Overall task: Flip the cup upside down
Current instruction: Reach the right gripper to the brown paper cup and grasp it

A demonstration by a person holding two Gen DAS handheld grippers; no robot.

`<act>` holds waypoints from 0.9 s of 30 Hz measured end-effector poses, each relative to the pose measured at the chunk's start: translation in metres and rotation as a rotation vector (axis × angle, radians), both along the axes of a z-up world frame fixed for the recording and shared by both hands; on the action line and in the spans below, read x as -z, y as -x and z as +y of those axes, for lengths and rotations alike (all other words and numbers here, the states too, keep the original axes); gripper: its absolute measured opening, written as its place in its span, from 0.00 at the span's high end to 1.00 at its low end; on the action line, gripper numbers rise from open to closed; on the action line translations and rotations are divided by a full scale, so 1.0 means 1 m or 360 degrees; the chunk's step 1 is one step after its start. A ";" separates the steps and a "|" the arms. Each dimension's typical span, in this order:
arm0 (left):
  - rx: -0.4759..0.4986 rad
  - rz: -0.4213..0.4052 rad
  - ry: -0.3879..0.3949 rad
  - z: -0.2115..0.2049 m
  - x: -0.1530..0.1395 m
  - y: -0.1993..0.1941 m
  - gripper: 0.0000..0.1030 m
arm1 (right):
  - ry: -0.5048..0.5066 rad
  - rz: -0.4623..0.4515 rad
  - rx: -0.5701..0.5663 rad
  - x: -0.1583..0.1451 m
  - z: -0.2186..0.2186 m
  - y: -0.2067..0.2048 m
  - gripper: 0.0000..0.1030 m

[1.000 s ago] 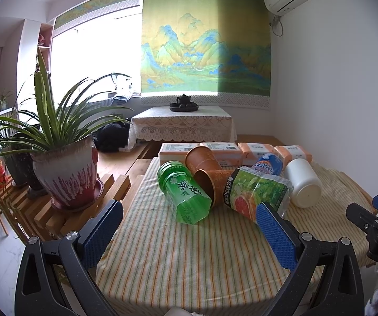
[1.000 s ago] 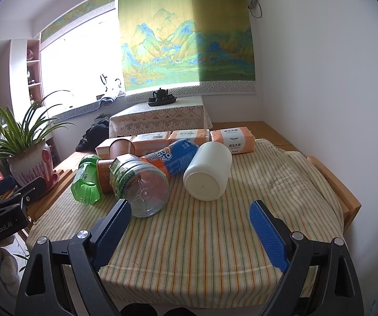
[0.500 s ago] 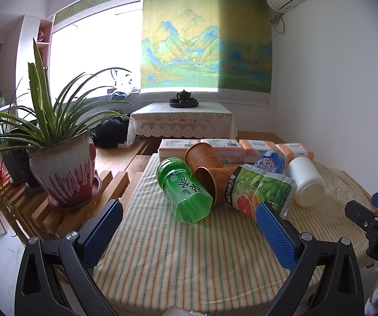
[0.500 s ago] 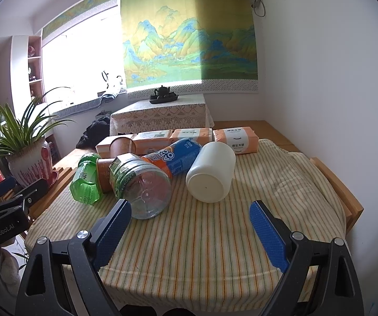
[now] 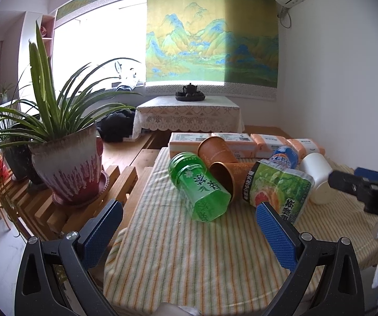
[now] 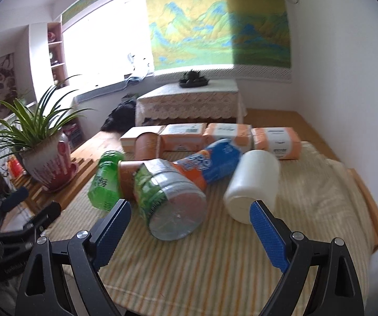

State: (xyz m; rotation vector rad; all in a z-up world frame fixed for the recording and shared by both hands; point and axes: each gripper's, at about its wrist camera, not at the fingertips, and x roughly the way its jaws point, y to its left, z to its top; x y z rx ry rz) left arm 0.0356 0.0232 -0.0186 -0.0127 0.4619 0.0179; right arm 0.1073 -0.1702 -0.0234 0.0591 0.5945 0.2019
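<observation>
Two brown paper cups lie on the striped cloth. One cup [image 5: 216, 149] lies at the back by the tissue packs; it also shows in the right wrist view [image 6: 146, 146]. The other cup [image 5: 228, 177] lies on its side with its mouth toward me, wedged between a green tea bottle [image 5: 198, 185] and a big green-labelled bottle [image 5: 278, 191]; it shows in the right wrist view too [image 6: 127, 177]. My left gripper [image 5: 189, 233] is open and empty, short of the green bottle. My right gripper [image 6: 189, 229] is open and empty, in front of the big bottle [image 6: 170, 197].
A white jar [image 6: 252, 184] and a blue-orange bottle [image 6: 210, 162] lie on the cloth. Orange tissue packs [image 6: 228, 137] line the back edge. A potted plant [image 5: 65, 158] stands on a wooden slat rack at the left. A low table with a teapot [image 5: 190, 90] stands behind.
Both grippers have moved forward toward the pile of bottles and cups, so the objects look larger. The right gripper has also swung left. Nothing on the table has moved.
</observation>
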 end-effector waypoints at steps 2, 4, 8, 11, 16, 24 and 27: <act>-0.0015 0.0004 0.0004 0.006 0.001 -0.001 0.01 | 0.0029 0.0032 -0.0045 -0.004 0.005 -0.015 0.13; -0.0033 0.0005 0.0010 0.011 0.002 -0.001 0.01 | 0.0029 0.0077 -0.0096 -0.012 0.011 -0.036 0.13; -0.0055 0.0017 0.0022 0.021 0.003 -0.002 0.01 | 0.0043 0.0174 -0.0168 -0.023 0.023 -0.075 0.13; -0.0077 0.0025 0.0014 0.028 0.006 -0.001 0.01 | 0.0124 0.0228 -0.0230 -0.028 0.041 -0.104 0.14; -0.0112 0.0054 0.0020 0.040 0.011 -0.004 0.01 | 0.0166 0.0419 -0.0319 -0.021 0.067 -0.160 0.14; -0.0178 0.0117 0.0061 0.066 0.022 -0.010 0.01 | 0.0231 0.0700 -0.0340 0.002 0.099 -0.219 0.14; -0.0179 0.0144 0.0064 0.070 0.027 -0.013 0.01 | 0.0267 0.0832 -0.0357 0.015 0.111 -0.239 0.14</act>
